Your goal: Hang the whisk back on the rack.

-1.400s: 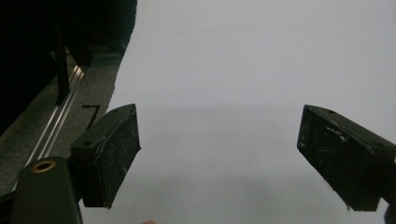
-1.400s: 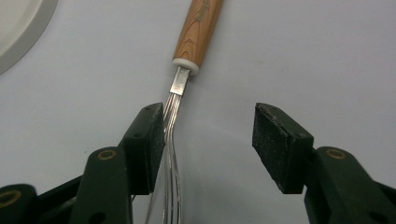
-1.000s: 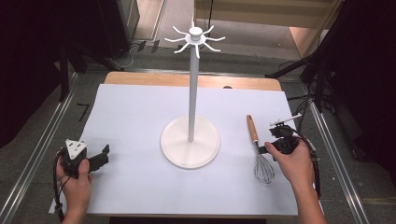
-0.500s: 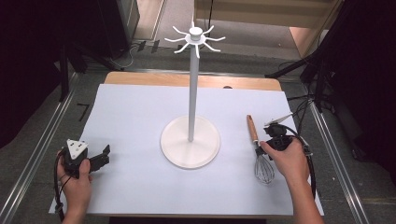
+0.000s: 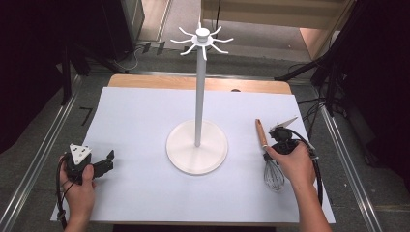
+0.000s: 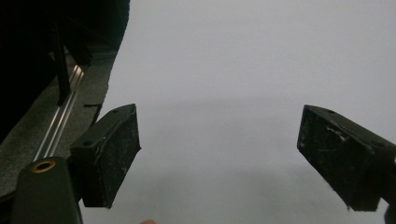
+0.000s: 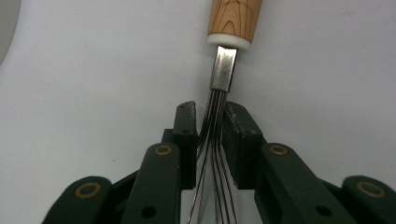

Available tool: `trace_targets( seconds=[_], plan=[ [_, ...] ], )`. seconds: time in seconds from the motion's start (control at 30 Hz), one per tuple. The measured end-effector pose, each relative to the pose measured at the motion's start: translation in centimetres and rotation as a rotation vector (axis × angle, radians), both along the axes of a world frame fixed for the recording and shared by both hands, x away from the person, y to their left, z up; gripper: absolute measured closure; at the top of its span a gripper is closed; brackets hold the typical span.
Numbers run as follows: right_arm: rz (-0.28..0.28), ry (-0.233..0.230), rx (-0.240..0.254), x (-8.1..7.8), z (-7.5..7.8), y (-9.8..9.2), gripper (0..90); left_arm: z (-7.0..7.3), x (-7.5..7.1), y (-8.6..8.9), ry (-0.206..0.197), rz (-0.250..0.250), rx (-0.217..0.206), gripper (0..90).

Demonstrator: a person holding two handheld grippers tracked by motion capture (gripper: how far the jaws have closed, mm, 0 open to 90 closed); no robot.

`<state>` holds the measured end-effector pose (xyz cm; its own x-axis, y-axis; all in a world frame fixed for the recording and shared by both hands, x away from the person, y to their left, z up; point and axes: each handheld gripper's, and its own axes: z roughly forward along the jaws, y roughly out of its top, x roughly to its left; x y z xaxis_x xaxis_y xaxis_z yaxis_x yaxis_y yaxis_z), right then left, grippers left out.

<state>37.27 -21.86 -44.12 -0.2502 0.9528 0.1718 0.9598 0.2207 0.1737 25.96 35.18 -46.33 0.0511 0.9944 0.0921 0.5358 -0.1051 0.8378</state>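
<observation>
1. A white sheet (image 5: 145, 125) covers the wooden table (image 5: 193, 83), and a white stand (image 5: 197, 145) with a round base and a tall pole sits near the middle of it; the pole's top carries a ring of short hook arms
2. A whisk (image 5: 269, 159) with a wooden handle lies on the sheet to the right of the stand's base, well apart from it, handle pointing away from the person and wire head toward the person
3. The right gripper (image 5: 282, 143) is held in the person's right hand (image 5: 290, 164) just over the whisk's neck
4. In the right gripper view the right gripper's (image 7: 214, 128) jaws stand nearly closed on either side of the whisk's (image 7: 223, 70) wire bundle, just below the metal collar; both pads touch the wires, so the claw has hold of the whisk at its neck
5. The left gripper (image 5: 96, 164) rests in the person's left hand (image 5: 80, 191) near the sheet's front left corner, well apart from the stand
6. In the left gripper view the left gripper's (image 6: 219, 156) jaws are spread wide with nothing between them, bare sheet (image 6: 224, 70) beneath
</observation>
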Motion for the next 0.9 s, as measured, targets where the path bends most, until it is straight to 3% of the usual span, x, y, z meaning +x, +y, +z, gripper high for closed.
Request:
trace_targets(
  seconds=[0.3,0.5,0.9],
  plan=[
    [-0.001,-0.022,-0.039,-0.2,-0.1,0.3,80.6,0.0,0.0,-0.1,0.006,-0.002,0.009,14.0],
    [0.010,-0.093,-0.065,-0.7,0.2,0.2,84.0,0.0,0.1,-0.1,0.007,-0.003,0.008,14.0],
    [0.013,-0.216,0.002,-2.1,1.5,-0.3,84.6,0.0,0.1,-0.2,0.010,-0.004,0.012,14.1]
  ],
)
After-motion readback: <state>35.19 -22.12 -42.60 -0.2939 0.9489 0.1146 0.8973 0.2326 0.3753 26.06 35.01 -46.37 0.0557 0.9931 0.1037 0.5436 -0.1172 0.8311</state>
